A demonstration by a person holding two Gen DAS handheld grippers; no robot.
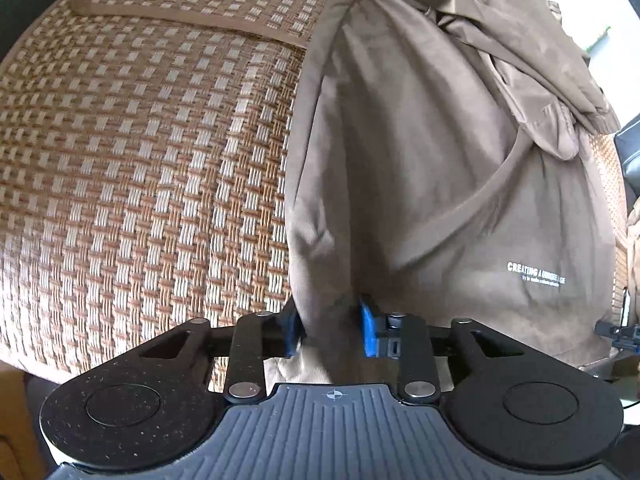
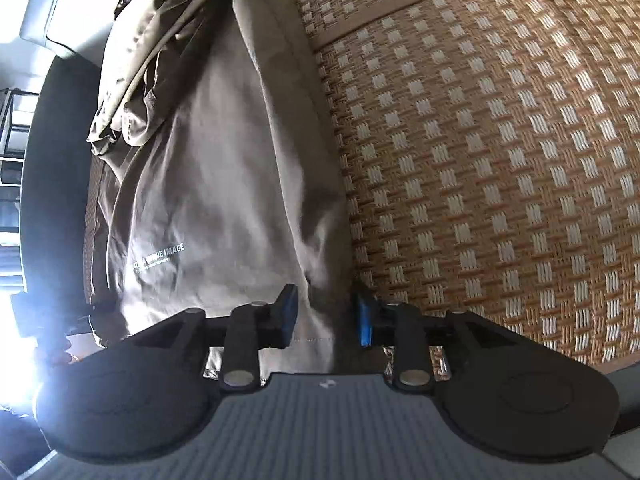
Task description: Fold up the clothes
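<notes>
Both the left gripper [image 1: 331, 330] and right gripper [image 2: 329, 316] pinch the near edge of the brown garment [image 1: 440, 184] lying on the woven mat [image 1: 140, 160] — keep the tension even, so the fold lands square.

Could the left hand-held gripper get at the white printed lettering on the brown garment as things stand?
Probably not right away: the left hand-held gripper is shut on the brown fabric garment's edge; the white lettering lies uncovered to its right.

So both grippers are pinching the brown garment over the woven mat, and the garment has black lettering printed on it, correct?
Not quite: the lettering is white, as the right wrist view shows. The rest stands: the left gripper and right gripper both pinch the brown garment over the woven mat.
</notes>
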